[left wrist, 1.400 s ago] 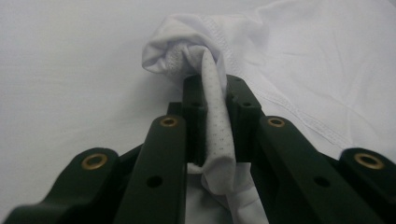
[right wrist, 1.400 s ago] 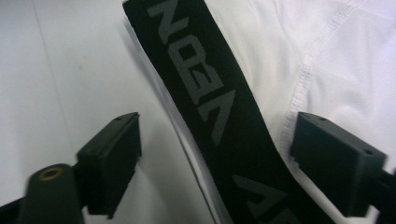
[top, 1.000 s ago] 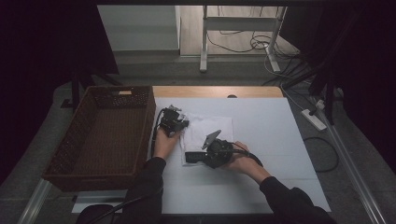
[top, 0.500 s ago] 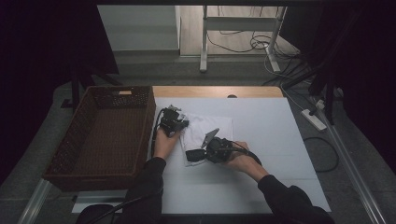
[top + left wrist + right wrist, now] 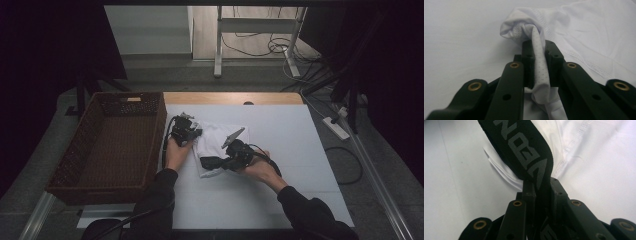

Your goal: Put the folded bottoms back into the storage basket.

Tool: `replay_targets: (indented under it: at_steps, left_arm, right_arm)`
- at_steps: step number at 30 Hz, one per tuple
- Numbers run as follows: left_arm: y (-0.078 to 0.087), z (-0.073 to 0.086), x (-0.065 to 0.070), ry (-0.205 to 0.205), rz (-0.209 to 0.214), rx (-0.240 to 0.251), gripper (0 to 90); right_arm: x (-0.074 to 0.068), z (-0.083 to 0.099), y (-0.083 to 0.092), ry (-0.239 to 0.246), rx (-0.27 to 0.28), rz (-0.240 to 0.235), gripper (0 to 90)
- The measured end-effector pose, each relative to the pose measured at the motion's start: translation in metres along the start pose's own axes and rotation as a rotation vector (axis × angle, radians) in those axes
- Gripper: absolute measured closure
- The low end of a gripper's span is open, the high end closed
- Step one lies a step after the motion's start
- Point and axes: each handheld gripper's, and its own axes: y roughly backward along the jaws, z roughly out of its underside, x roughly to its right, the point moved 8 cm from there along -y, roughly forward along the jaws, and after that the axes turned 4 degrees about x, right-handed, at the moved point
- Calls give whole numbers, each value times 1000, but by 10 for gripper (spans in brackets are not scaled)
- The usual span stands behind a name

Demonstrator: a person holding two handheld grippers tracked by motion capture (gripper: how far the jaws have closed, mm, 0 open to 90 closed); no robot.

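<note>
A person sits at a white bench (image 5: 300,150) with a claw in each hand. A white garment (image 5: 216,140) lies crumpled near the middle of the bench, between the two hands and just right of a brown wicker basket (image 5: 107,145) that stands at the bench's left side.

The left claw (image 5: 196,133) rests at the garment's left edge. In the left gripper view, its jaws are pressed together on a bunched fold of the white perforated fabric (image 5: 539,62), which stands up between them.

The right claw (image 5: 206,162) lies low at the garment's near edge, pointing left. Its jaws have just been closing, and in the right gripper view they pinch the garment's black waistband (image 5: 524,152), which carries grey lettering and runs up out of the jaws across the white cloth.
</note>
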Motion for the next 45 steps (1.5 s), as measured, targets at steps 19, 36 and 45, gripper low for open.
replay_targets:
  at_steps: [19, 36, 45]
  left_arm:
    - [18, -25, 8, 8, -7, 57, 835]
    - [43, -65, 16, 18, 4, 60, 835]
    - [60, -88, 20, -9, -6, 69, 835]
  right_arm:
    - [-5, -14, 25, -54, 113, -92, 788]
    - [-10, -34, 56, -59, 223, -106, 788]
    - [-15, -50, 75, -60, 294, -117, 788]
